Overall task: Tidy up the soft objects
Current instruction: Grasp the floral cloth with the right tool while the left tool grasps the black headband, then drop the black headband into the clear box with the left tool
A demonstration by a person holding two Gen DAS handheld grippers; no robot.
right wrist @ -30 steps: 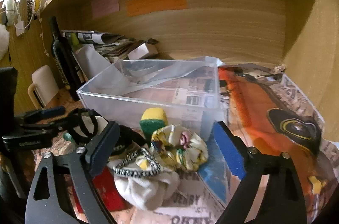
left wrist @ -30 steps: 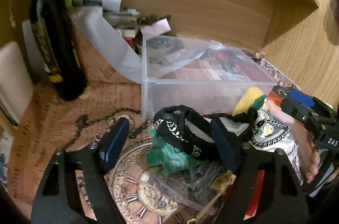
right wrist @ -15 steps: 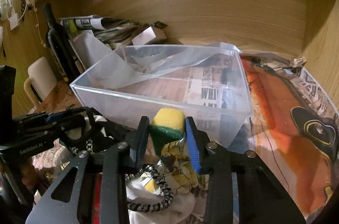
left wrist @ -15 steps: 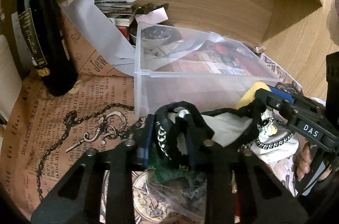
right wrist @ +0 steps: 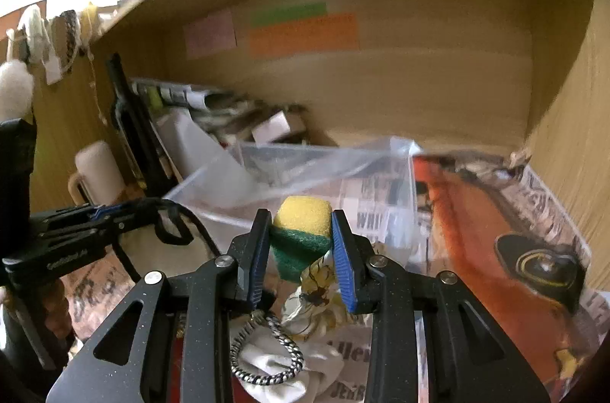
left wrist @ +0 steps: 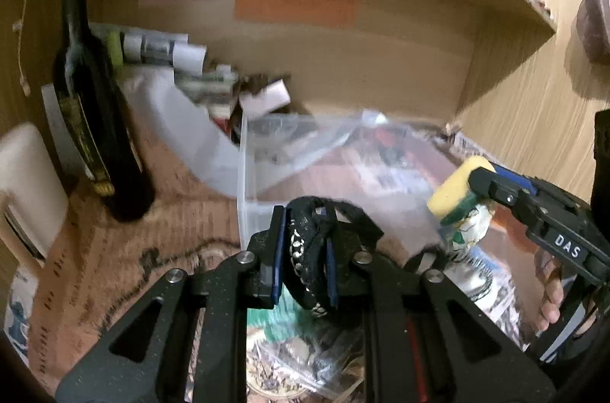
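My left gripper (left wrist: pixel 304 250) is shut on a black fabric bag with a chain-print band (left wrist: pixel 312 243) and holds it lifted in front of the clear plastic bin (left wrist: pixel 244 174). My right gripper (right wrist: pixel 301 246) is shut on a yellow and green sponge (right wrist: pixel 303 231), raised above a floral cloth (right wrist: pixel 316 284) and a white cloth with a braided cord (right wrist: pixel 267 361). The right gripper with the sponge (left wrist: pixel 455 189) also shows at the right of the left wrist view. The left gripper (right wrist: pixel 114 216) shows at the left of the right wrist view. The bin (right wrist: pixel 305 166) stands just behind both.
A dark wine bottle (left wrist: pixel 95 121) stands at the left, with a white mug (right wrist: pixel 95 174) near it. Rolled papers and small boxes (left wrist: pixel 213 75) lie at the back. Wooden shelf walls close in behind and at the right. A green cloth and a plastic bag (left wrist: pixel 289 346) lie under the left gripper.
Both grippers were open, then closed, the left on the black bag and the right on the sponge. Both have since lifted their objects.
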